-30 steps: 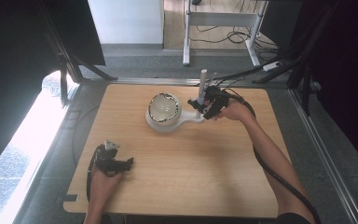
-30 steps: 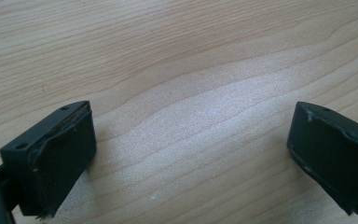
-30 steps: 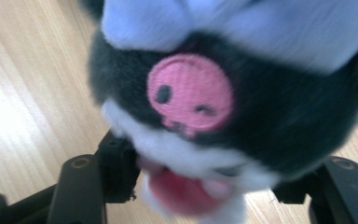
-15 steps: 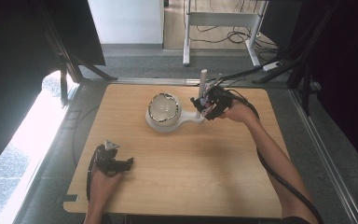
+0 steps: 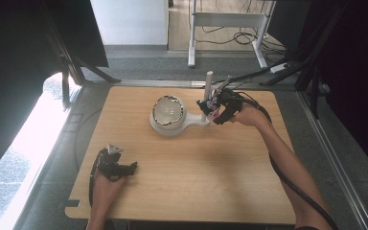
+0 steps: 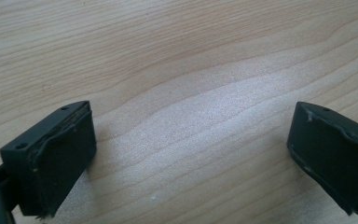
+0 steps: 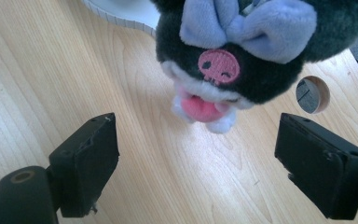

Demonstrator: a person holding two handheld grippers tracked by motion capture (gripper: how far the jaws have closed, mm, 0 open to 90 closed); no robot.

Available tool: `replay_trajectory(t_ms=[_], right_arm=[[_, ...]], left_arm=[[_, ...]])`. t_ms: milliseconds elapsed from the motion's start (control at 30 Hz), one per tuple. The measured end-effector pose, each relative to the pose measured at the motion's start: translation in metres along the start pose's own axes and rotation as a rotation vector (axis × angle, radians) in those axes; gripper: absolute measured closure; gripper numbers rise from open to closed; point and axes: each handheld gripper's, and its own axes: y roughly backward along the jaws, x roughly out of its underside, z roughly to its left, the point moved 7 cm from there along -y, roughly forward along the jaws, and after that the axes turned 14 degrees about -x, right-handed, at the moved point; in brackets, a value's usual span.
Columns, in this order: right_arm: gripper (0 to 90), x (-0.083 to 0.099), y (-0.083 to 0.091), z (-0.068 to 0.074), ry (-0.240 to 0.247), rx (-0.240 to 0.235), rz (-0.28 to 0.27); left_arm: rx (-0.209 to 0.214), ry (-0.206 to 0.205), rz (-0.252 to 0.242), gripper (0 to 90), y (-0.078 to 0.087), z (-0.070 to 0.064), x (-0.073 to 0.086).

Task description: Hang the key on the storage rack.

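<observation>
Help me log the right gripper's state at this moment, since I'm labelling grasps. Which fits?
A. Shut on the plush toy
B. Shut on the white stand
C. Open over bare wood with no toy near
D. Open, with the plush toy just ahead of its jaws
D: in the right gripper view the right gripper has its jaws wide apart, and the dark plush toy hangs just beyond them, ungripped.

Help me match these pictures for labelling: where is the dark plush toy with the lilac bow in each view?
High view: plush toy right of centre, beside the white stand, at the right gripper.
Right gripper view: top centre, beyond open jaws.
Left gripper view: bare tabletop between open jaws.
Shared landmark: white stand, ridged rim top left in right gripper view.
</observation>
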Motion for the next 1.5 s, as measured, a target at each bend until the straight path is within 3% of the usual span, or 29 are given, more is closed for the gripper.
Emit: replay_trajectory(t_ms=[800,1500], right_arm=[[13.1,0.017,0.015,0.021,0.021,0.011,0.003],[12.6,0.064,0.025,0.037,-0.006,0.01,-0.03]], left_arm=[[-0.001,0.002,-0.001,1.1,0.0,0.0,0.0],[-0.001,-0.001,-0.002,1.1,0.0,0.0,0.0]])
